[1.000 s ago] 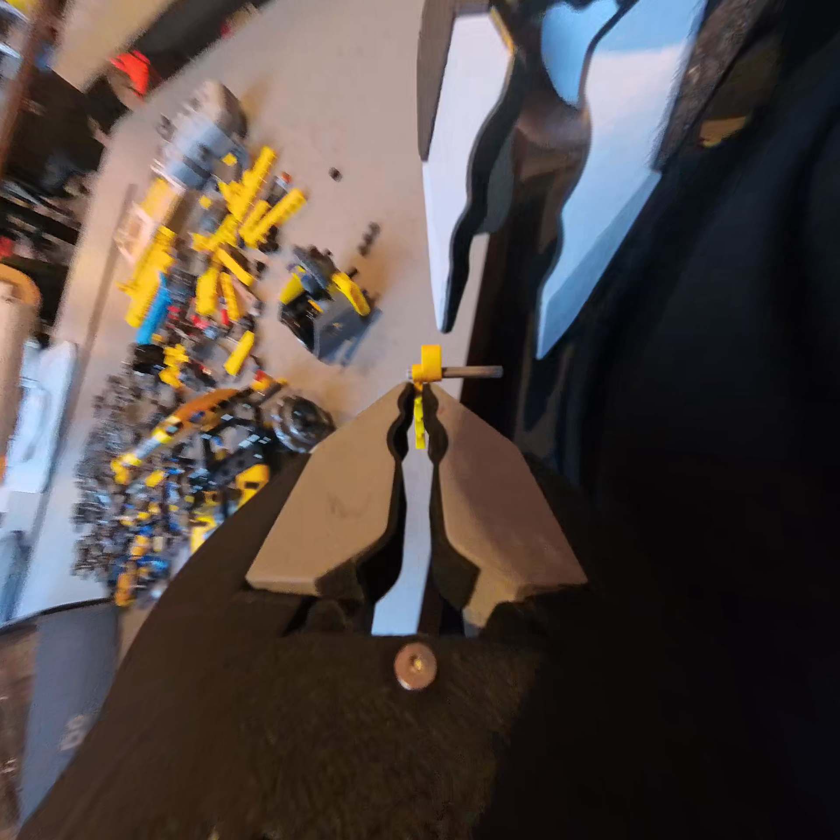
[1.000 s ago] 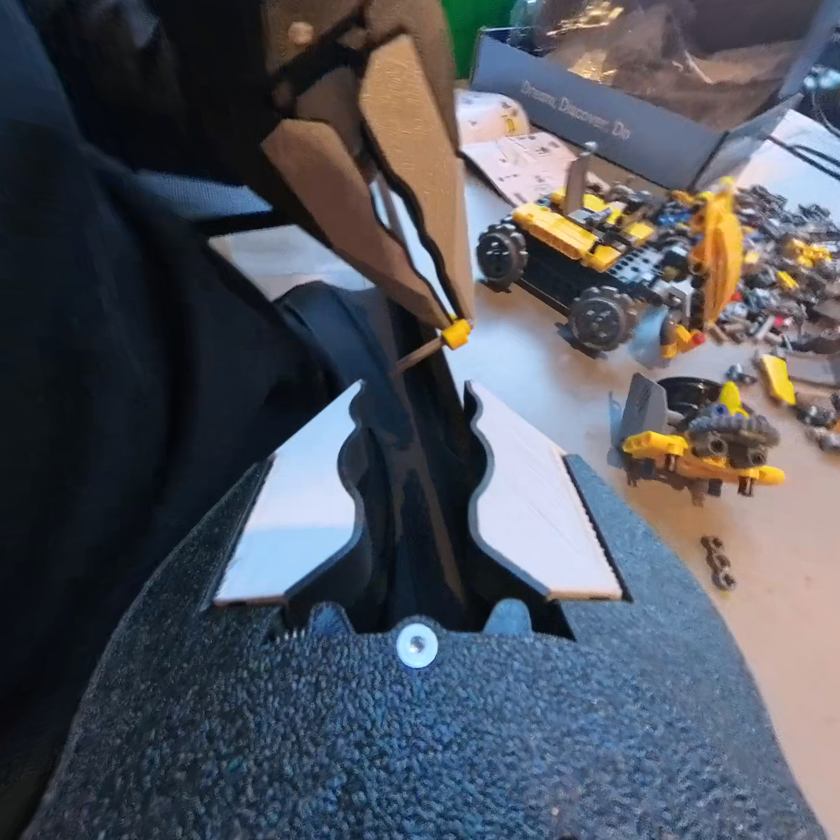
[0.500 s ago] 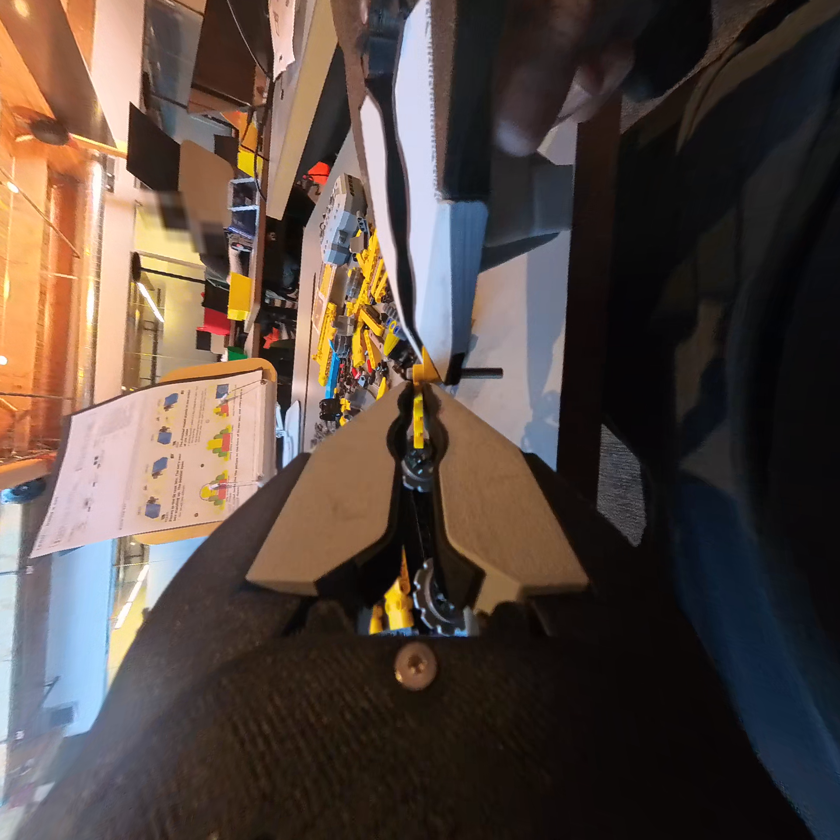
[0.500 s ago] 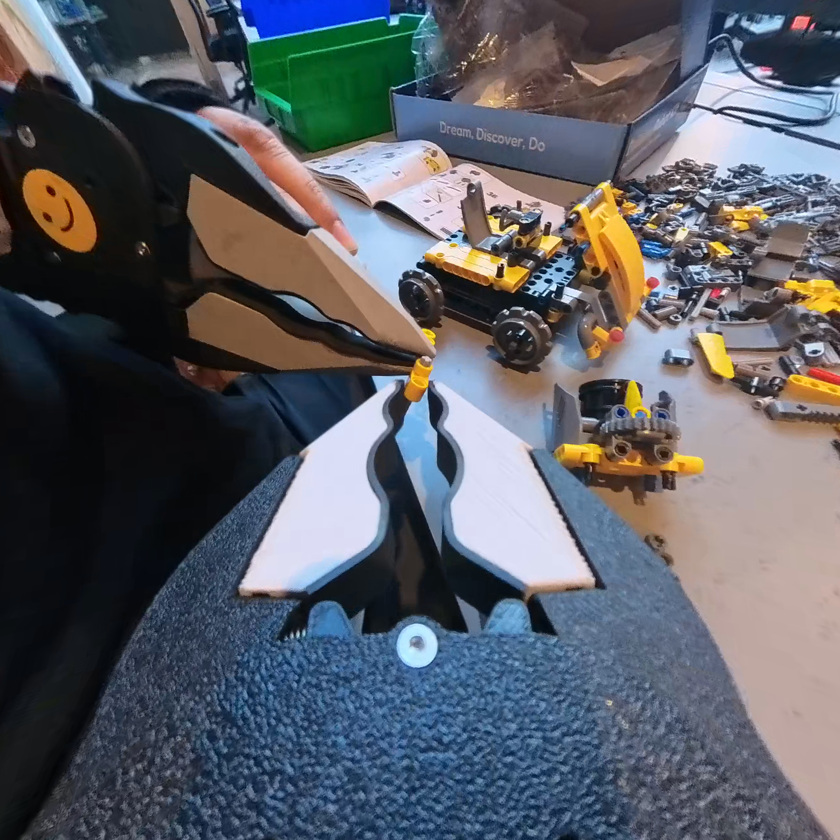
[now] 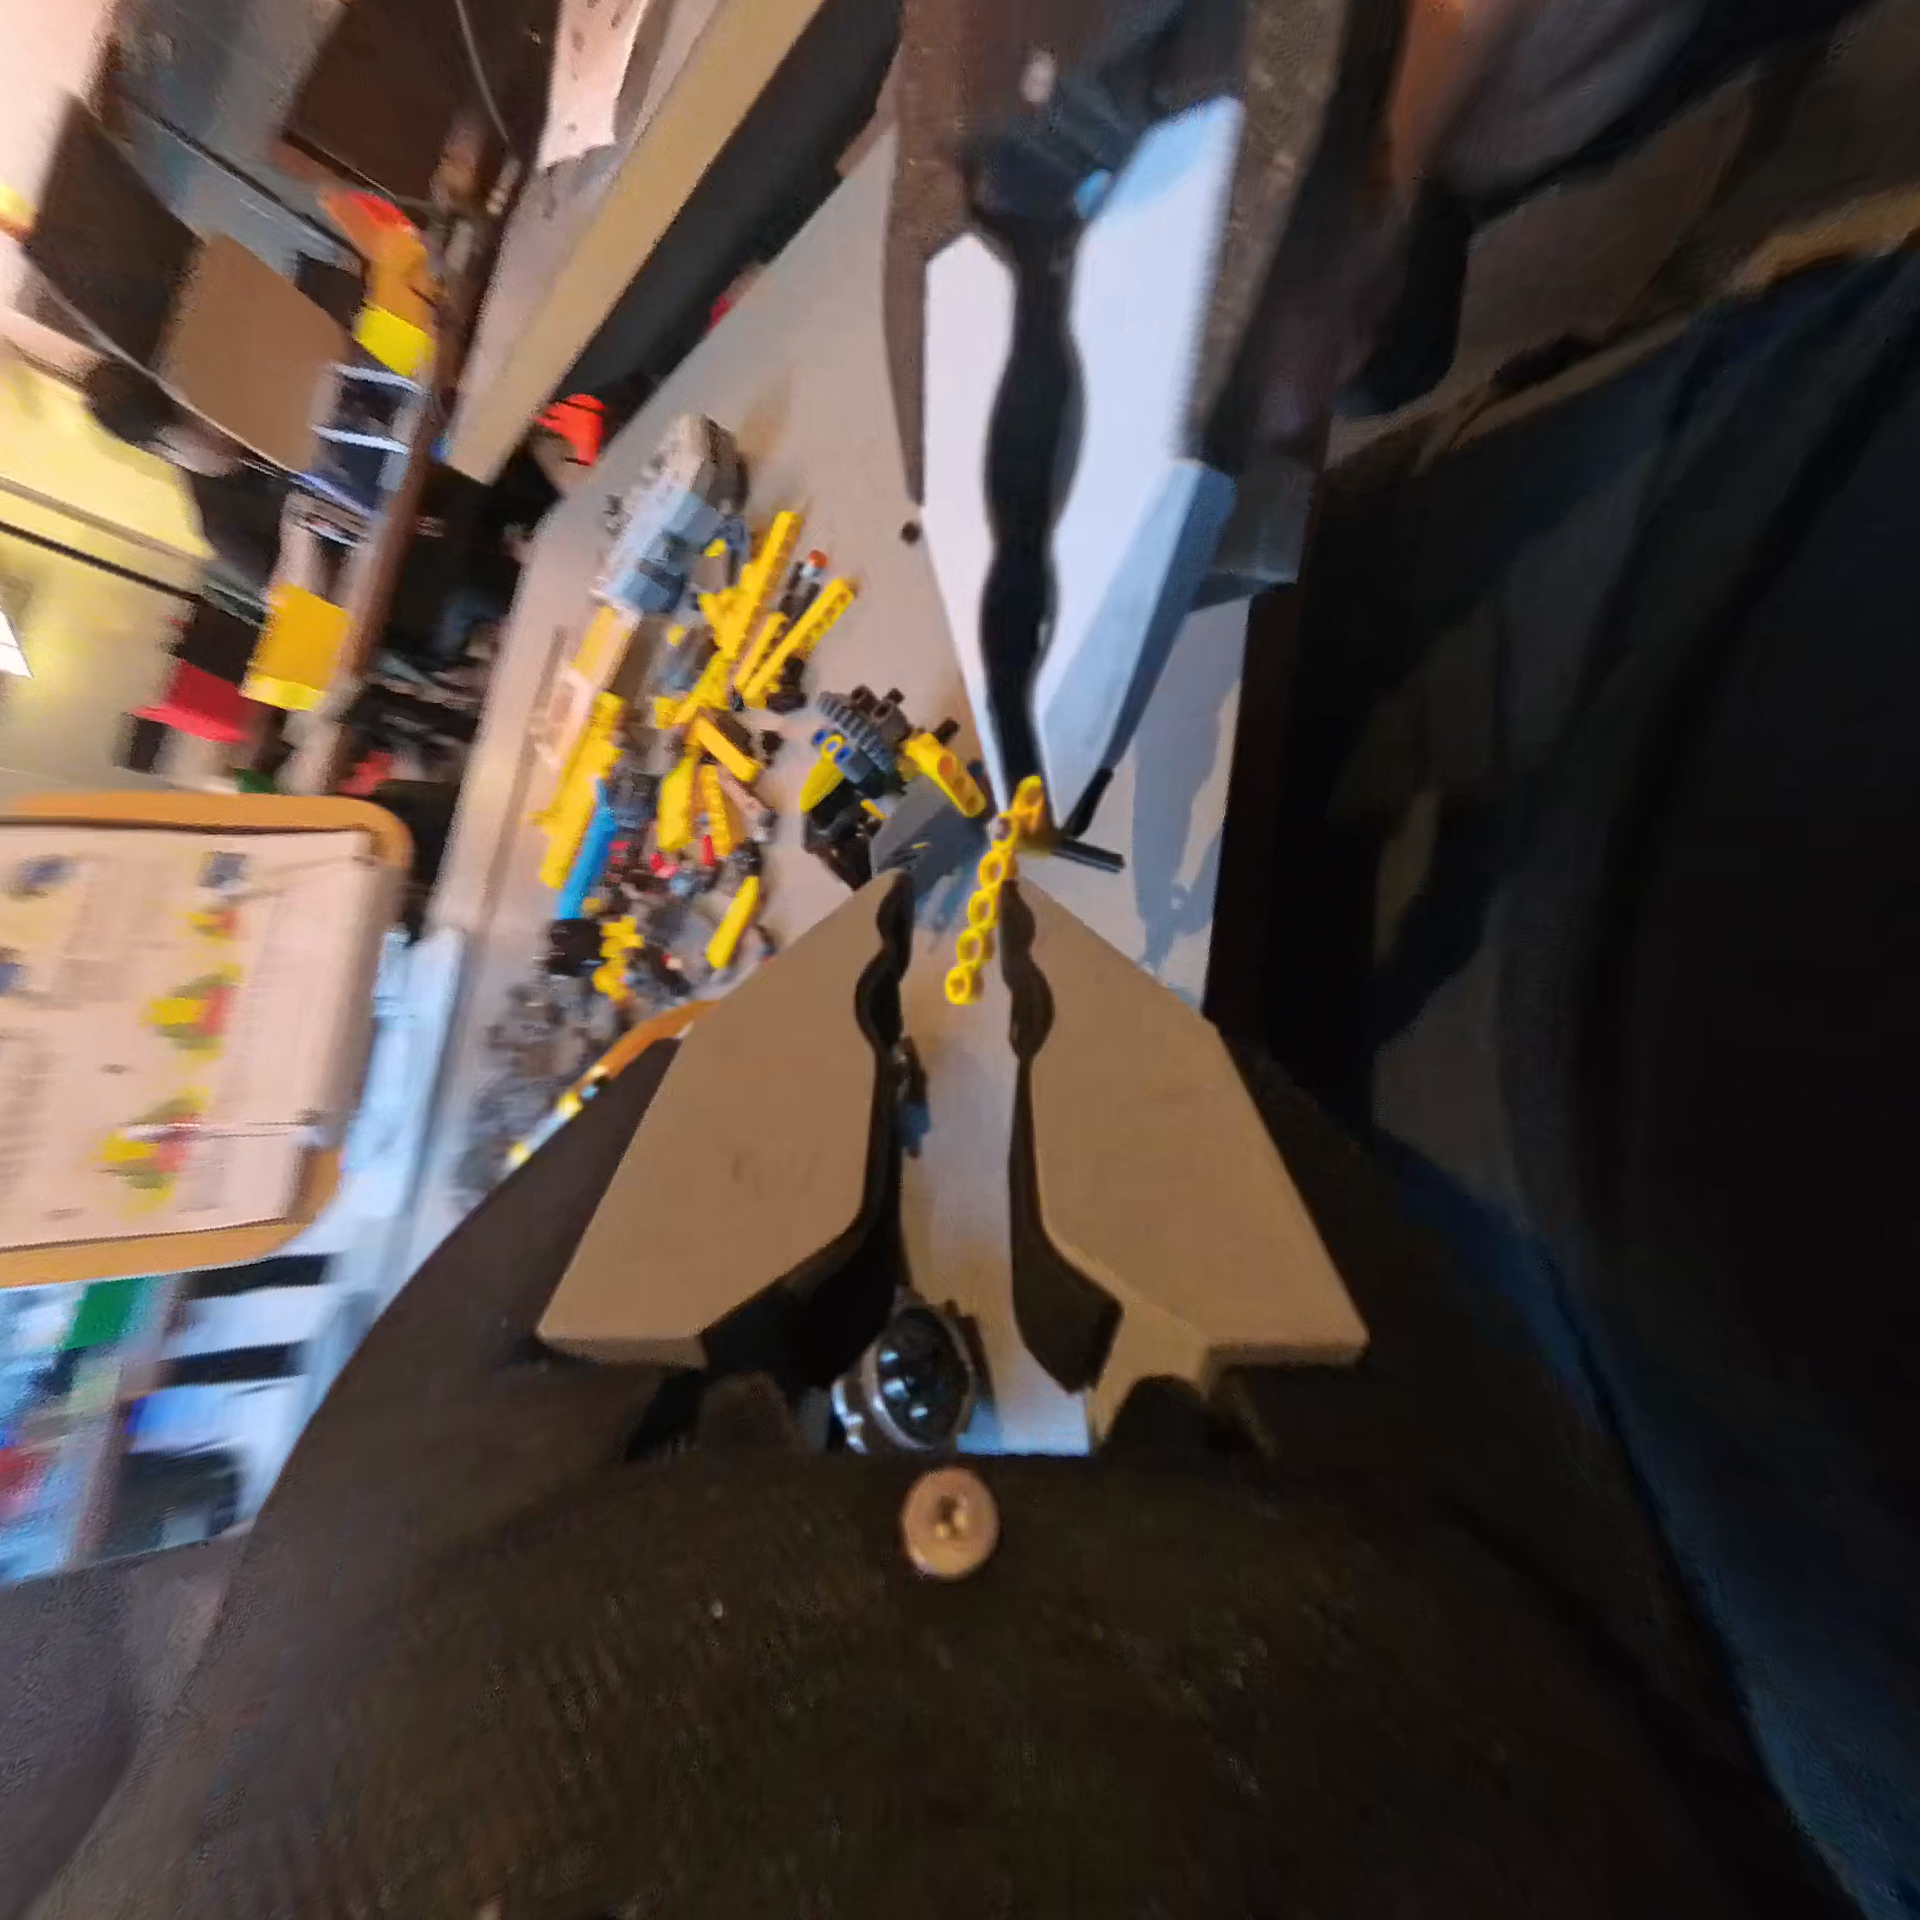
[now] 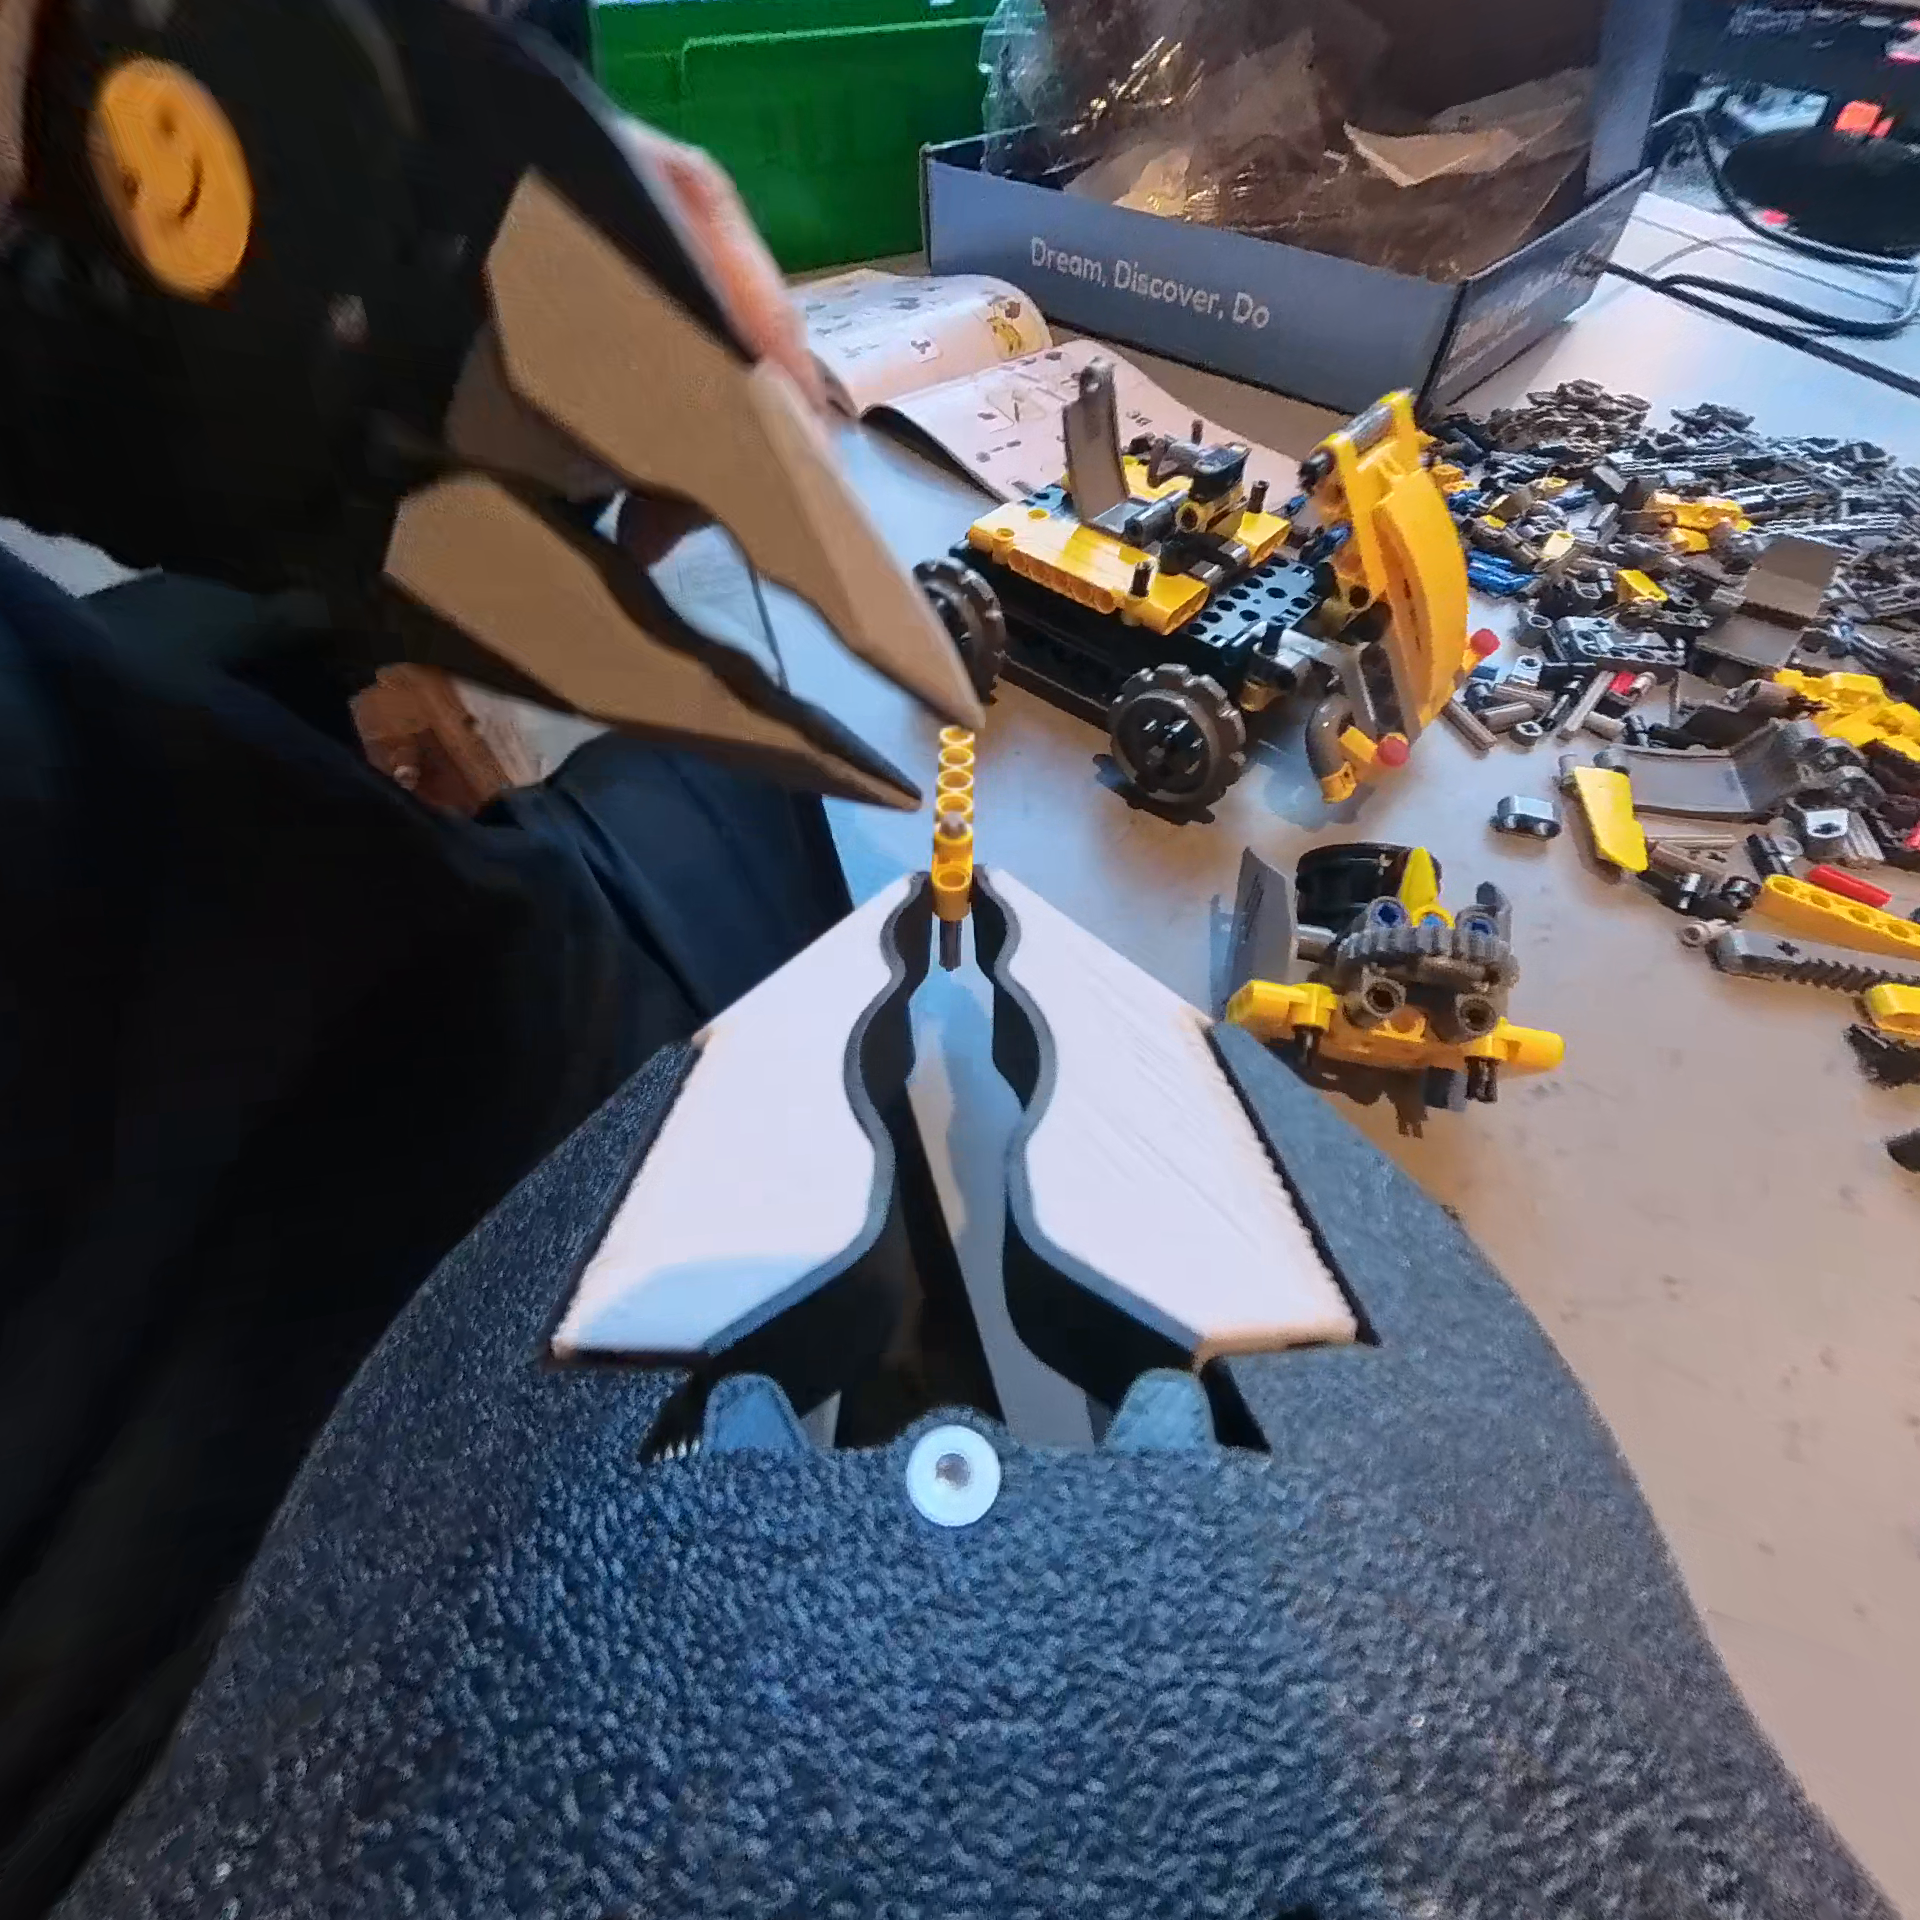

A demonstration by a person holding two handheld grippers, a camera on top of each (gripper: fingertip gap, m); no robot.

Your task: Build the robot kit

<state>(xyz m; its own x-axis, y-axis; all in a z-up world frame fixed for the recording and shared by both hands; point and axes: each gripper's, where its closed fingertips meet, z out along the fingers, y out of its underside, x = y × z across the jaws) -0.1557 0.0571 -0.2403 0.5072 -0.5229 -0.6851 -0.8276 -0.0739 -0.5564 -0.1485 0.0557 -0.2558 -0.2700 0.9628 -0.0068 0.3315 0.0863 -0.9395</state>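
Note:
A small yellow beam with holes (image 6: 952, 795), with a dark axle (image 6: 948, 940) through one end, is held in the air at the near table edge. My right gripper (image 6: 951, 883), with white fingers, is shut on the beam's axle end. My left gripper (image 5: 961, 888), with tan fingers, is open, and the beam's (image 5: 982, 920) free end lies between its jaws close to one finger. In the right wrist view the left gripper (image 6: 943, 764) comes in from the upper left. In the left wrist view the right gripper (image 5: 1013, 800) comes down from above.
A yellow and black vehicle model (image 6: 1195, 613) stands on the grey table (image 6: 1662, 1299). A small geared sub-assembly (image 6: 1392, 987) sits nearer. Loose pieces (image 6: 1714, 644) spread to the right. An open booklet (image 6: 935, 343), a dark box (image 6: 1247, 281) and a green bin (image 6: 790, 114) are behind. Dark clothing fills the left. The tips of both grippers are at nearly the same place.
My left gripper has opened and no longer pinches the beam. My right gripper has closed on the beam's axle end. The beam has turned so its holes show.

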